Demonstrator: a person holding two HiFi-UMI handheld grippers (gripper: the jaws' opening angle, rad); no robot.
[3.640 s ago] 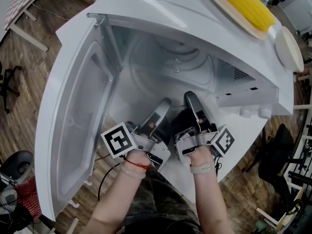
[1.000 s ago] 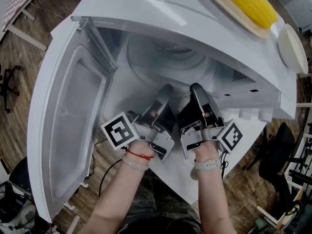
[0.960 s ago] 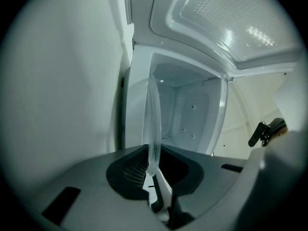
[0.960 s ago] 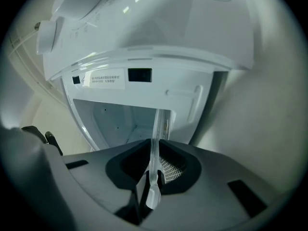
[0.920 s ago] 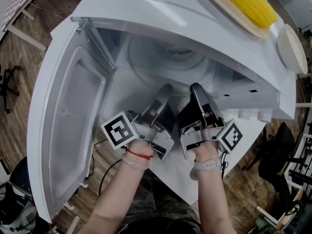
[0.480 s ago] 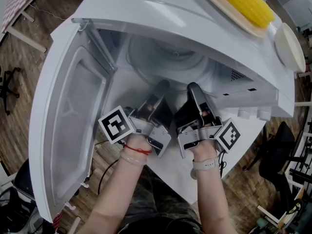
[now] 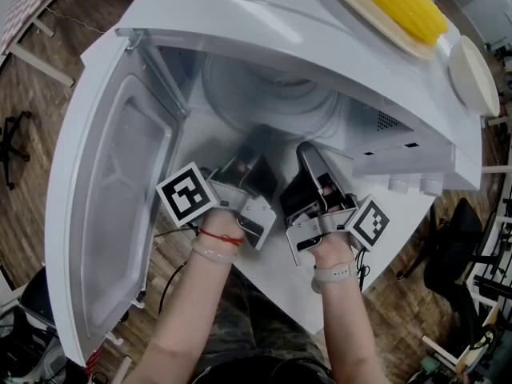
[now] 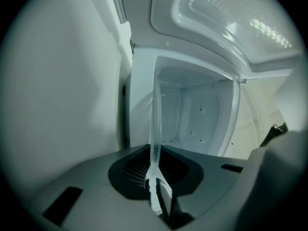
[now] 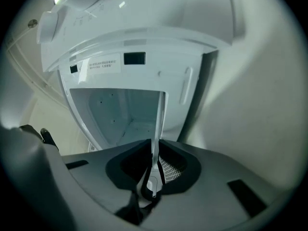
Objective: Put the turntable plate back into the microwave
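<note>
- Both tongs have slid a little to the left since half a second ago. The left tongs (image 7: 254,137) are now smeared by motion, while the right tongs (image 7: 309,152) show sharp.
- Head view: the white microwave (image 7: 264,14) stands with its door (image 7: 120,190) swung wide to the left. The glass plate (image 7: 264,94) is inside the cavity, and its near rim reaches toward the two tongs, which point in side by side. Whether the plate lies flat on the cavity floor cannot be told from here. An ear of corn (image 7: 400,2) lies on a wooden board (image 7: 370,16) on top of the microwave, with a white dish (image 7: 472,74) just beside the board. Wood floor (image 7: 48,126) shows to the left of the door.
- Left gripper view: the left tongs (image 8: 157,189) are pressed onto the rim of the glass plate (image 8: 155,138). The plate shows edge-on as a clear strip running away from the jaws toward the pale cavity (image 8: 197,117). The door window's dotted mesh (image 8: 240,18) fills the upper right.
- Right gripper view: the right tongs (image 9: 152,183) likewise pinch the plate's rim (image 9: 158,124), seen edge-on as a thin clear line against the cavity. A printed label (image 9: 103,64) and a dark slot (image 9: 134,58) sit on the microwave's front frame.
</note>
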